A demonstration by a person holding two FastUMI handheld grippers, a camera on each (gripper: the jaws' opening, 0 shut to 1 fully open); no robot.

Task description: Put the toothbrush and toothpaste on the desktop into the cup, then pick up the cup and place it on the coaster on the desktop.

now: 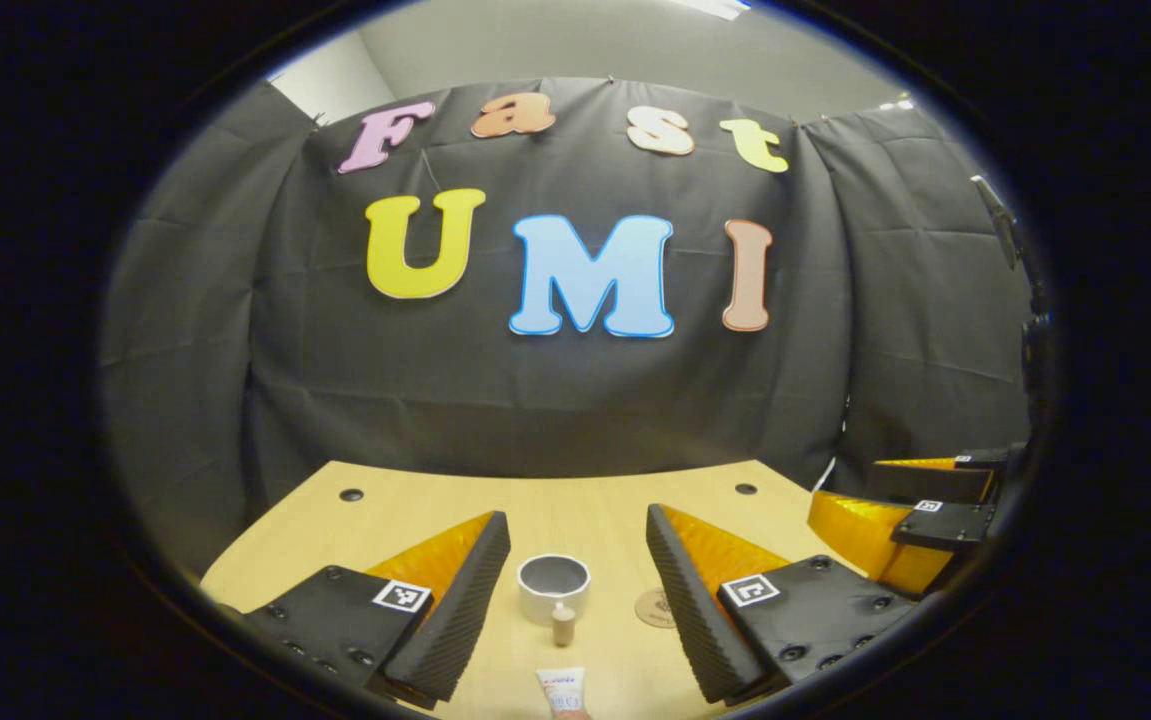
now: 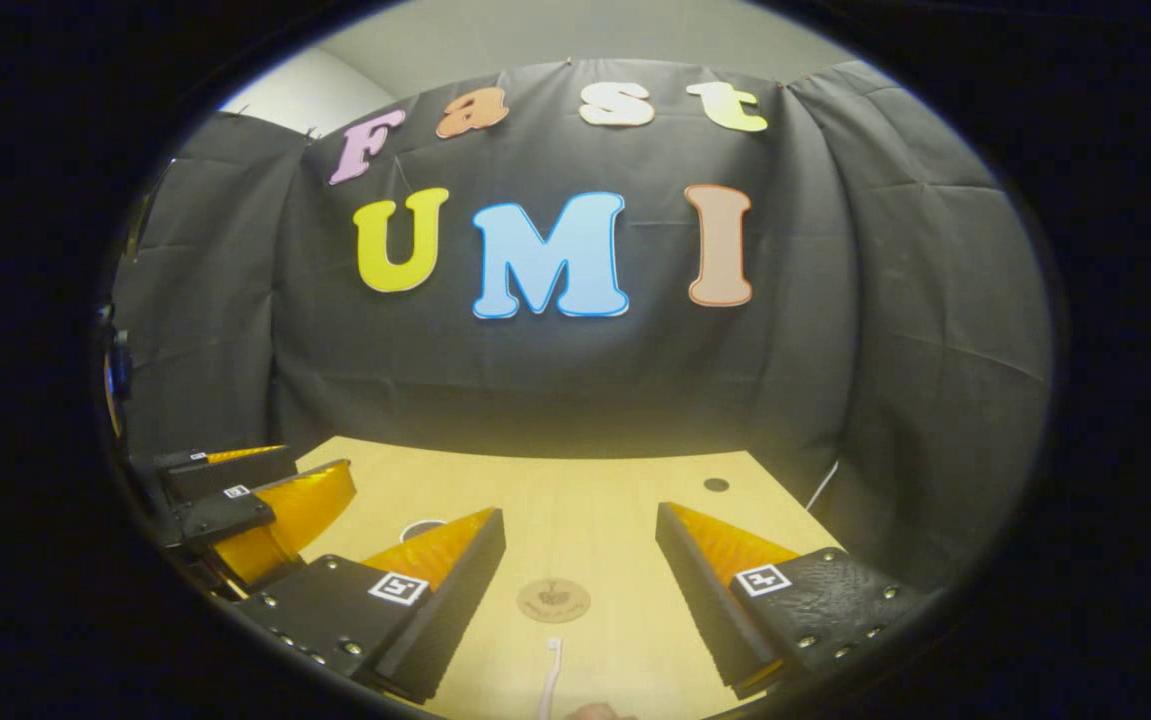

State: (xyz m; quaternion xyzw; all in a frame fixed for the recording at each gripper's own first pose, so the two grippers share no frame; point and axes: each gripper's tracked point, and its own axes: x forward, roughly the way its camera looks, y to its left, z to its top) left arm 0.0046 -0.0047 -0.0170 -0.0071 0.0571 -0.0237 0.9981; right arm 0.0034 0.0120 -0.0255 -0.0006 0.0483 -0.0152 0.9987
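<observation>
Toothpaste (image 1: 561, 690) lies on the table (image 1: 595, 510) nearest us, cap toward the empty cup (image 1: 553, 587); toothbrush (image 2: 549, 680) lies before the bare coaster (image 2: 554, 600). We judge nothing done yet: left gripper (image 1: 575, 590) and right gripper (image 2: 580, 590) hover, fingers apart, holding nothing.

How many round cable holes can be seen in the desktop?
2. Left gripper view: one hole near the desktop's far left corner, another hole near its far right. The grippers may hide others closer in.

White cup (image 1: 553, 588), tan round coaster (image 2: 553, 600), pale wood desktop (image 2: 585, 500)
</observation>
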